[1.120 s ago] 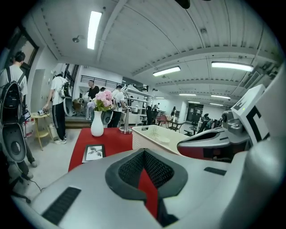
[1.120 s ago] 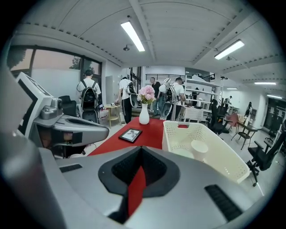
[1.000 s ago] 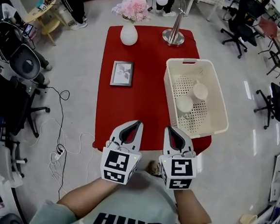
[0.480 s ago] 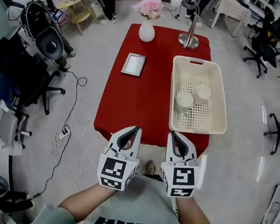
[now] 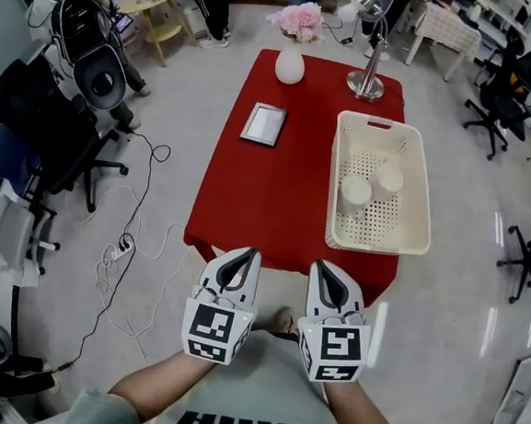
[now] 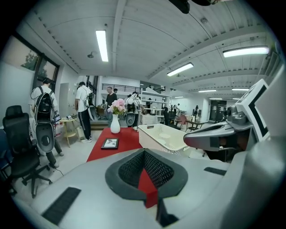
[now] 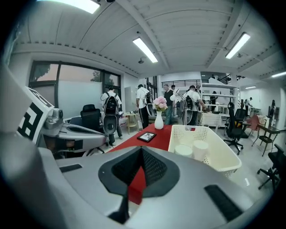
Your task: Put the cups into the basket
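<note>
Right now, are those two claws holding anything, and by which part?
Nothing is held. The left gripper and right gripper are both shut and empty; both cups sit in the basket.
</note>
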Tool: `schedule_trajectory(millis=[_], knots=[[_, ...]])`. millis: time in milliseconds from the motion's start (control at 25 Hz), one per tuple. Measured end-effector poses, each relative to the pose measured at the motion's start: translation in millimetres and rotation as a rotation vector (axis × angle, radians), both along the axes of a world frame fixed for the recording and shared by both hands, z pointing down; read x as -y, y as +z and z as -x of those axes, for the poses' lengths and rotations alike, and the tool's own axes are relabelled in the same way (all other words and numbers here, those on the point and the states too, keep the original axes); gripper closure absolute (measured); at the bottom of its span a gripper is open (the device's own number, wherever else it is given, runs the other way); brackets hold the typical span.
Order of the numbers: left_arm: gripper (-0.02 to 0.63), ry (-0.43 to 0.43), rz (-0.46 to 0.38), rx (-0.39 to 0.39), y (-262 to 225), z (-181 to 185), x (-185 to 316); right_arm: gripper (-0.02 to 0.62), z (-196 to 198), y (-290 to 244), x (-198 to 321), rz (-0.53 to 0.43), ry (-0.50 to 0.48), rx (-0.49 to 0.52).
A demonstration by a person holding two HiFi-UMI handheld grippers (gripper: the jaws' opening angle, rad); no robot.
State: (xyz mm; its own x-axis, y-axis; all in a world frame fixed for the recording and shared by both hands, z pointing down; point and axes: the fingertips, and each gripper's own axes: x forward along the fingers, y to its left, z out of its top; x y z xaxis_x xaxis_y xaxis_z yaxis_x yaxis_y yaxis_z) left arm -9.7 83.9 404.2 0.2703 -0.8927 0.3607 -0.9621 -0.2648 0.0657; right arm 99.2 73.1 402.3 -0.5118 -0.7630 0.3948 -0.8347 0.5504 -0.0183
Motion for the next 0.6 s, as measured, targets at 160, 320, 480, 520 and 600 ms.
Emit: schedule_trajectory(millis=[160, 320, 480, 520, 600], knots=[[0.6, 0.011, 0.003, 0.003, 0.0, 13.1, -2.9, 0.584, 14.1, 3.2, -2.1, 0.013, 0.006, -0.011], [0.6, 0.02, -0.005, -0.01, -1.1, 23.3, -5.0, 0.584, 25.7, 4.4, -4.5, 0.006, 0.017, -0.018], [0.6, 0.023, -0.014, -0.014, -3.1, 33.5, -3.2, 0.586, 34.5, 3.0, -4.6, -0.002, 0.024, -0.028], [0.6, 0.025, -0.017, -0.014, -4.2, 35.5, -1.8, 0.585, 36.1, 2.2, -3.9, -0.005, 0.026, -0.03], [0.6, 0.031, -0.021, -0.018, -6.1, 37.9, 0.3, 0.585, 38.7, 1.2, -3.1, -0.01, 0.029, -0.034]])
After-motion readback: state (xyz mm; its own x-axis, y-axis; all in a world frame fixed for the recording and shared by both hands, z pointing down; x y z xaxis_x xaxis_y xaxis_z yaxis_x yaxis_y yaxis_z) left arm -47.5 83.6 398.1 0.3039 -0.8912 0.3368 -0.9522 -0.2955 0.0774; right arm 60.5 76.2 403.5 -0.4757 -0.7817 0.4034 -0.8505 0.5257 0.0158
